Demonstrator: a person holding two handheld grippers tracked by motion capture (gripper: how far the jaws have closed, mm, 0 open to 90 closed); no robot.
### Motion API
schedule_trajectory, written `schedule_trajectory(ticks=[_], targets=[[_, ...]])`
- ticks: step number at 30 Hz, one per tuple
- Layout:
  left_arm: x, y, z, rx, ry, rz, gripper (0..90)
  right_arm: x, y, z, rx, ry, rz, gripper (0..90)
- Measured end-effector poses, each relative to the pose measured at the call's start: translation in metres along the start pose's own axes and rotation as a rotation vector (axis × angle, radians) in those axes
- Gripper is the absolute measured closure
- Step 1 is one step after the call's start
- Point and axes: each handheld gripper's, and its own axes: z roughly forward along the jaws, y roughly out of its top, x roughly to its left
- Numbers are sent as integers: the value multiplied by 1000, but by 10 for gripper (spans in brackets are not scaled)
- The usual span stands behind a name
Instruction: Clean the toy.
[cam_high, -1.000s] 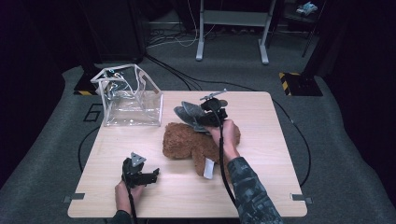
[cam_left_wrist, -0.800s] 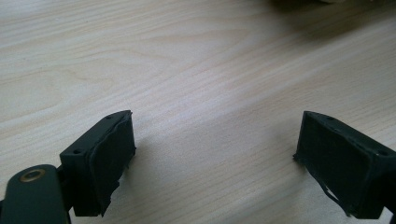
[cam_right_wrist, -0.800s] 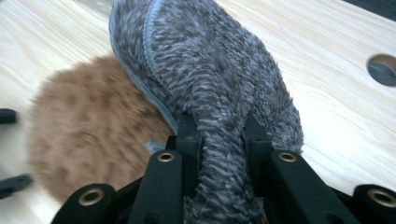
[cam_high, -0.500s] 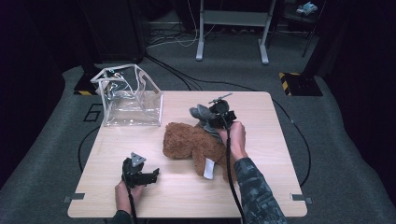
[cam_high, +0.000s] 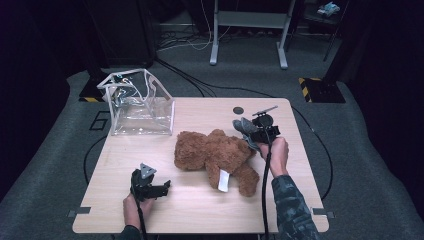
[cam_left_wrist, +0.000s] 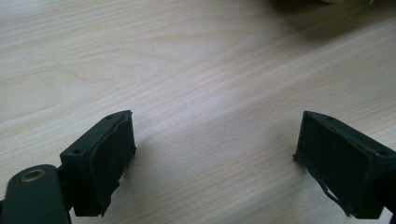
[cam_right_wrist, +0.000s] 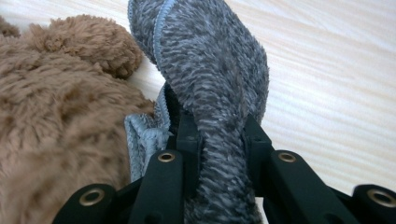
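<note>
A brown teddy bear (cam_high: 215, 152) lies on the wooden table (cam_high: 200, 212), a white tag (cam_high: 223, 180) on its leg. Just right of the bear's upper end, my right gripper (cam_high: 252, 134) is shut on a grey fuzzy cloth (cam_high: 243, 126). In the right gripper view the cloth (cam_right_wrist: 210, 84) sticks up from between the jaws of the gripper (cam_right_wrist: 219, 135), with the bear (cam_right_wrist: 56, 116) close on the left. My left gripper (cam_high: 162, 186) rests near the front left of the table. Its jaws stand wide apart over bare wood in the left gripper view (cam_left_wrist: 215, 158).
A clear plastic bag (cam_high: 140, 105) stands open at the table's back left corner. A small dark round mark (cam_high: 238, 110) sits on the table behind the right gripper. Cables and a metal stand's feet (cam_high: 247, 55) lie on the floor beyond.
My right gripper, still holding the grey cloth, has moved to the right and a little lower, from behind the bear to its right side. The left gripper has stayed put.
</note>
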Motion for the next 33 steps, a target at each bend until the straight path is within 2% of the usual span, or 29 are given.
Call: schedule_trajectory(ticks=[2,4,6,9,13,15,16,18,21,22,25,26,29,30,32,33], targets=[[0,0,0,0,0,0,113,-3,-2,-7,-23,7,19,744],[0,0,0,-1,0,1,114,-2,-1,-18,-66,36,31,744],[0,0,0,0,0,1,113,4,2,-31,-108,55,12,744],[0,0,0,-1,0,2,114,21,10,-49,-166,100,-34,744],[0,0,0,1,1,4,114,56,18,-63,-208,173,-116,744],[0,0,0,5,-1,9,114,76,21,-64,-211,200,-148,743],[0,0,0,5,-1,8,114,88,21,-61,-205,209,-182,743],[0,0,0,5,-1,8,114,103,21,-54,-179,226,-213,742],[0,0,-1,8,-4,6,114,124,16,-34,-114,219,-288,738],[0,0,0,0,0,0,114,129,14,-27,-101,209,-299,738],[0,0,0,0,0,-1,114,132,10,-14,-81,187,-309,739],[0,0,0,0,0,0,114,131,10,-14,-84,180,-297,739],[0,0,0,0,0,0,114,122,9,-19,-93,157,-293,739],[0,0,0,0,0,0,114,118,9,-21,-92,151,-272,739],[0,0,0,0,0,0,114,107,7,-26,-98,126,-267,739],[0,0,0,0,0,0,114,101,5,-28,-93,112,-249,739]])
